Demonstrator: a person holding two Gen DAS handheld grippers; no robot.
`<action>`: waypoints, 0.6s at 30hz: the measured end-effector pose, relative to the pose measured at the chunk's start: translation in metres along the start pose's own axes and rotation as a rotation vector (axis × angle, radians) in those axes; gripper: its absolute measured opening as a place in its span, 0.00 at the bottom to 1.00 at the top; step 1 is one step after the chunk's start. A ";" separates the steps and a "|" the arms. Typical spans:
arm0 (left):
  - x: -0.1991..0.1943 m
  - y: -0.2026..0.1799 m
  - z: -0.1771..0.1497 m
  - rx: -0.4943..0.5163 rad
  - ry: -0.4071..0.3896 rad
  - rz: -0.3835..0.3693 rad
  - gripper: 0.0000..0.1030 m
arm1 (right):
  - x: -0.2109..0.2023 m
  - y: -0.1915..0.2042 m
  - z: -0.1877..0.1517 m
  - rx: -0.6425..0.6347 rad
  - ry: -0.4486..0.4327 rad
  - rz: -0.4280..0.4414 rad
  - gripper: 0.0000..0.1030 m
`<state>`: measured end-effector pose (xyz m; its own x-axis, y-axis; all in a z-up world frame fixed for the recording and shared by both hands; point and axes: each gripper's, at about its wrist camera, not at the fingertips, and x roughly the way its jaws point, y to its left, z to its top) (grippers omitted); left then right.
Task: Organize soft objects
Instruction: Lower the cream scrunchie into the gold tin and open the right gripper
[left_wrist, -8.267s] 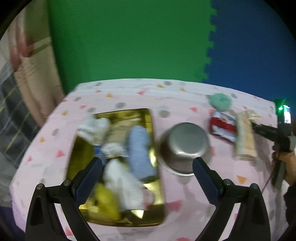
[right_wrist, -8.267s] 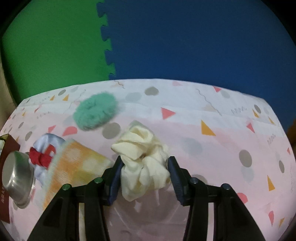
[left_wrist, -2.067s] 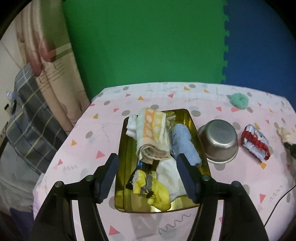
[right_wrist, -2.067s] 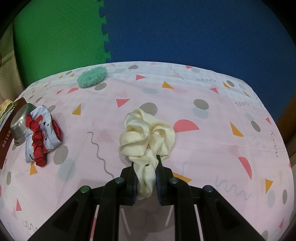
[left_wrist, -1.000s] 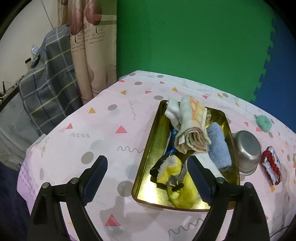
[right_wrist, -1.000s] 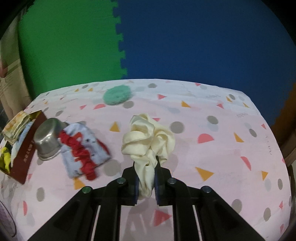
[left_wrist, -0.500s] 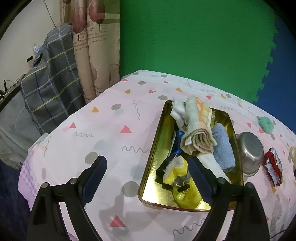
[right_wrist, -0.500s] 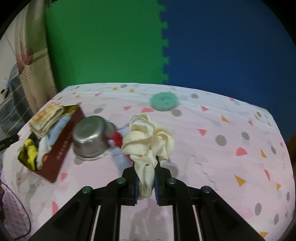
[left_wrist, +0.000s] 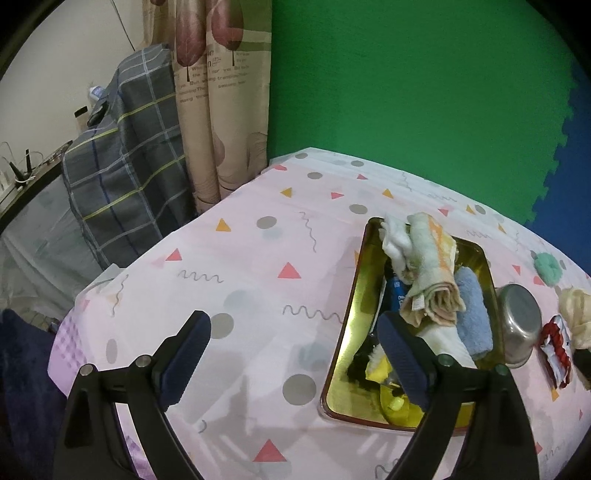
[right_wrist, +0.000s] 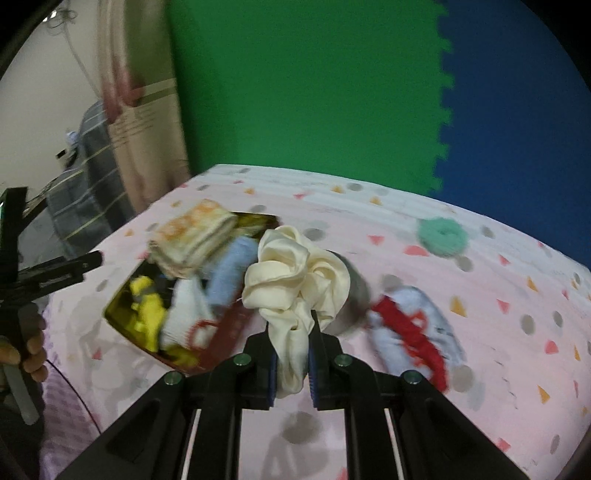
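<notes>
My right gripper (right_wrist: 291, 363) is shut on a cream scrunchie (right_wrist: 295, 277) and holds it in the air by the gold tray (right_wrist: 122, 317). The scrunchie also shows at the right edge of the left wrist view (left_wrist: 574, 314). The gold tray (left_wrist: 347, 339) holds a rolled orange-and-white towel (left_wrist: 430, 273), a blue cloth (left_wrist: 472, 314), white cloths and a yellow item (left_wrist: 391, 400). My left gripper (left_wrist: 295, 354) is open and empty, over the tablecloth left of the tray. A green scrunchie (right_wrist: 441, 232) and a red-and-white scrunchie (right_wrist: 410, 328) lie on the table.
A steel bowl (left_wrist: 519, 321) stands upside down just right of the tray, partly hidden behind the cream scrunchie in the right wrist view. The pink patterned tablecloth (left_wrist: 240, 258) ends at the left, where a curtain (left_wrist: 221, 92) and plaid fabric (left_wrist: 129, 155) hang.
My right gripper has carried the cream scrunchie leftward, from over the bowl to beside the tray. My left gripper has drifted a little left, still open.
</notes>
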<state>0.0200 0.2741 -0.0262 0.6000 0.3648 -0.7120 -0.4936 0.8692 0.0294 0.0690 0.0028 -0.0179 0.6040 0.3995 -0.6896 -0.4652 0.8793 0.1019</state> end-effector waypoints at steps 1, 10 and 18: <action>0.001 0.001 0.000 0.001 0.004 0.001 0.88 | 0.003 0.008 0.002 -0.012 0.003 0.015 0.12; 0.001 0.007 0.002 -0.004 0.001 0.018 0.88 | 0.037 0.067 0.009 -0.101 0.038 0.082 0.12; 0.004 0.011 0.003 -0.018 0.014 0.018 0.88 | 0.073 0.096 0.001 -0.145 0.102 0.101 0.12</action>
<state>0.0191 0.2861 -0.0270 0.5822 0.3752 -0.7213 -0.5153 0.8565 0.0296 0.0692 0.1163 -0.0582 0.4842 0.4491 -0.7509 -0.6127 0.7867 0.0753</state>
